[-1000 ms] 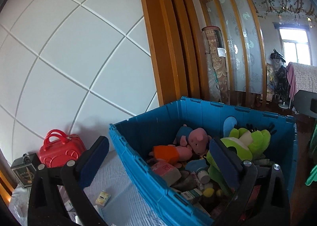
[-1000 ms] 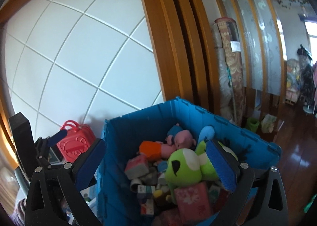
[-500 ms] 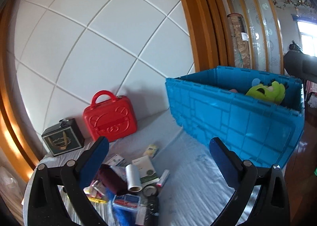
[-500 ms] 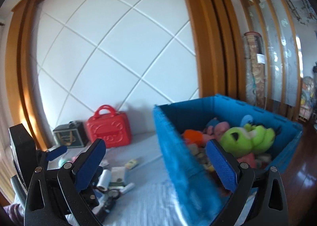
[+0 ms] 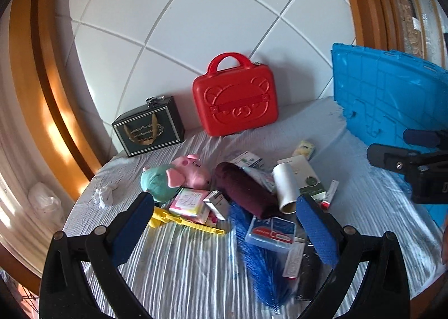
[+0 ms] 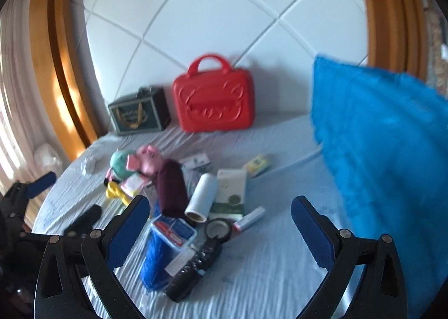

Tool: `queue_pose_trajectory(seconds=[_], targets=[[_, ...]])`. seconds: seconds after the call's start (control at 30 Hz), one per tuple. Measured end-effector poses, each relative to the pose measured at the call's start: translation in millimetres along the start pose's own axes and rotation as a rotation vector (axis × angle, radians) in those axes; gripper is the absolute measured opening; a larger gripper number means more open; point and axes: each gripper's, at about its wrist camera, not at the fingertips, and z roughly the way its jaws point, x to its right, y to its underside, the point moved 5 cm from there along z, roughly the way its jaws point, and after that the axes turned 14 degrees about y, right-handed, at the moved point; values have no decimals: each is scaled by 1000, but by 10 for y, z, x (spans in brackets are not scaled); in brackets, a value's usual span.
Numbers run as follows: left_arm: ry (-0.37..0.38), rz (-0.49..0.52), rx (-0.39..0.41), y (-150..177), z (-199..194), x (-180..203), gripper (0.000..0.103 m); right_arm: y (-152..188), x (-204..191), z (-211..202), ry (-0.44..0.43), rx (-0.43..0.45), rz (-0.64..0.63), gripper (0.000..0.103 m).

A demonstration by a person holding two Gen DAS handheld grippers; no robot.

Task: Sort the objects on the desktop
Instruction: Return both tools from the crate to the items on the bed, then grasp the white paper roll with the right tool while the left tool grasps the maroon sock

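A heap of small objects lies on the grey-blue cloth [image 5: 182, 268]: a pink pig plush [image 5: 190, 172], a maroon roll [image 5: 243, 190], a white tube [image 5: 284, 187], a blue card box [image 5: 270, 232], a blue feather [image 5: 260, 268] and a yellow tool [image 5: 182, 221]. My left gripper [image 5: 224, 223] is open and empty above the heap. My right gripper [image 6: 221, 229] is open and empty above the blue card box [image 6: 173, 232], a black remote [image 6: 193, 268] and a tape ring [image 6: 218, 229]. The blue crate [image 5: 392, 111] stands at the right.
A red bear-face case [image 5: 235, 100] and a dark gift box [image 5: 148, 127] stand against the white panelled wall. A crumpled tissue [image 5: 103, 197] lies at the left. The right gripper shows at the right edge of the left wrist view [image 5: 414, 167]. The crate [image 6: 386, 151] fills the right side.
Both grippers have swung left and down, away from the toy-filled crate, and now look at the heap on the cloth. Both stay open and empty.
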Motion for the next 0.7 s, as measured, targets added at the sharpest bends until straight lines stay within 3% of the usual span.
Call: queue_pose_trajectory(seconds=[0.13, 0.23, 0.4, 0.47, 0.53, 0.6, 0.7], targets=[[-58, -45, -14, 110, 224, -207, 103, 44, -231, 805, -69, -106, -32, 101], [-74, -86, -66, 249, 451, -366, 103, 107, -433, 1355, -101, -198, -60, 94], [-55, -103, -121, 348, 789, -453, 103, 309, -751, 2083, -85, -344, -106, 73], [-18, -110, -130, 334, 920, -466, 103, 364, -812, 2271, -69, -381, -108, 61], [0, -119, -145, 314, 1066, -496, 103, 388, -825, 2345, -45, -395, -106, 60], [23, -131, -152, 287, 1188, -516, 103, 431, -900, 2423, -27, -410, -138, 51], [69, -148, -180, 278, 1410, -490, 103, 429, -893, 2386, -33, -373, -157, 50]])
